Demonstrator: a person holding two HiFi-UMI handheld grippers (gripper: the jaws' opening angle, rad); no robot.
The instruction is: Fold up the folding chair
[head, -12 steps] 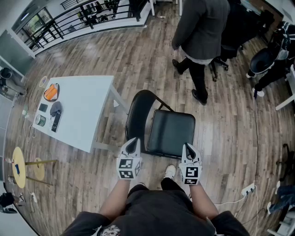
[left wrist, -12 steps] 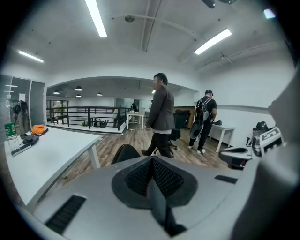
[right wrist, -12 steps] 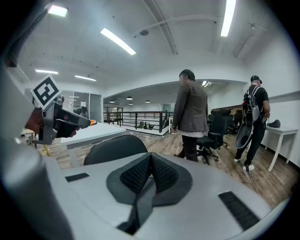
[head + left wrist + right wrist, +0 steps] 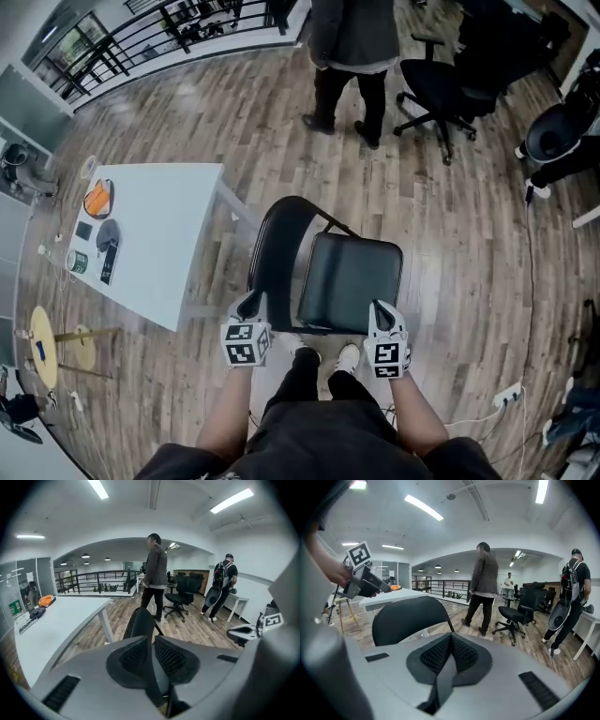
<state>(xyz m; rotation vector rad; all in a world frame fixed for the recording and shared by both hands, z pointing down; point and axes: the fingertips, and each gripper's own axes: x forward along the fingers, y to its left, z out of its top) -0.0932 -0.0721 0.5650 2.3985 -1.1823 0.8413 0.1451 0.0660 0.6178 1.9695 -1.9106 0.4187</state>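
Observation:
The black folding chair stands unfolded in front of me, with its padded seat toward me and its curved backrest to the left. My left gripper hovers shut and empty beside the seat's front left corner. Just above the seat's front right edge my right gripper is also shut, with nothing between its pads. In the left gripper view the backrest shows edge-on beyond the closed jaws of the left gripper. The right gripper view shows the backrest broadside past the right gripper.
A white table with small items stands close to the chair's left. A person stands at the back beside a black office chair. Another person is at the far right. Yellow stools stand at the left.
My left gripper has drifted a little left, away from the seat. The person at the back has walked farther away, and the office chair has come into view.

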